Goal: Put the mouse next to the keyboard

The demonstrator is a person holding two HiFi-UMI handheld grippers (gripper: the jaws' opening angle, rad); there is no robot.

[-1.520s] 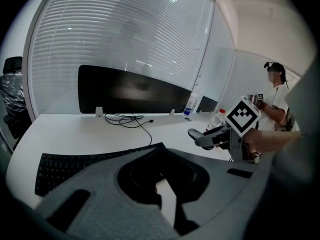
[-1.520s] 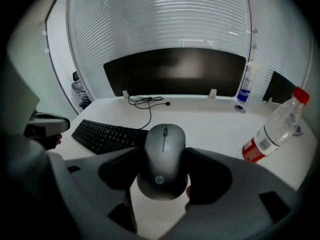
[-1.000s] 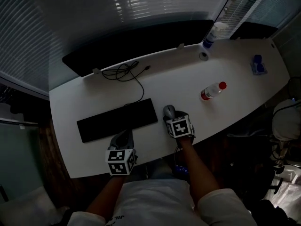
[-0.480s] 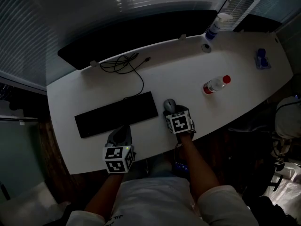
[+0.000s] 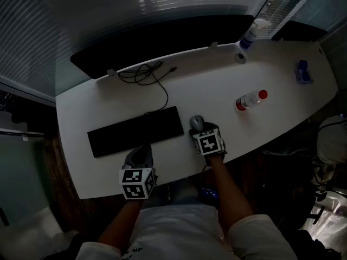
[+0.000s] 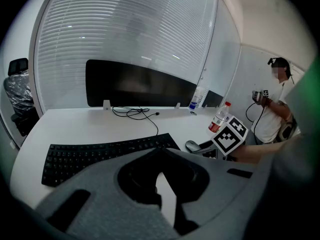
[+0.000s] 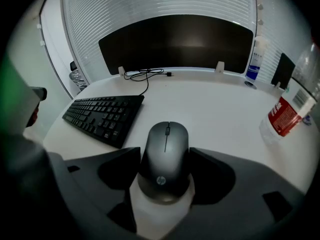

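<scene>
Since nothing much has shifted over the last second, I'd say the carrying part is done: the mouse (image 7: 165, 149) sits on the tabletop (image 7: 215, 104) between the jaws of the right gripper (image 7: 165, 155), which are set wide and hug both its sides, with the keyboard (image 7: 102, 116) just left of them. Only letting go looks left. The left gripper (image 6: 161, 171) hangs back, jaws pinched together, empty.

Dark grey mouse (image 7: 165, 156) is seen flat on the white desk (image 5: 217, 91), just beside the right end of the black keyboard (image 5: 135, 131), apparently not touching. Keyboard is laid flat, slightly angled.
</scene>
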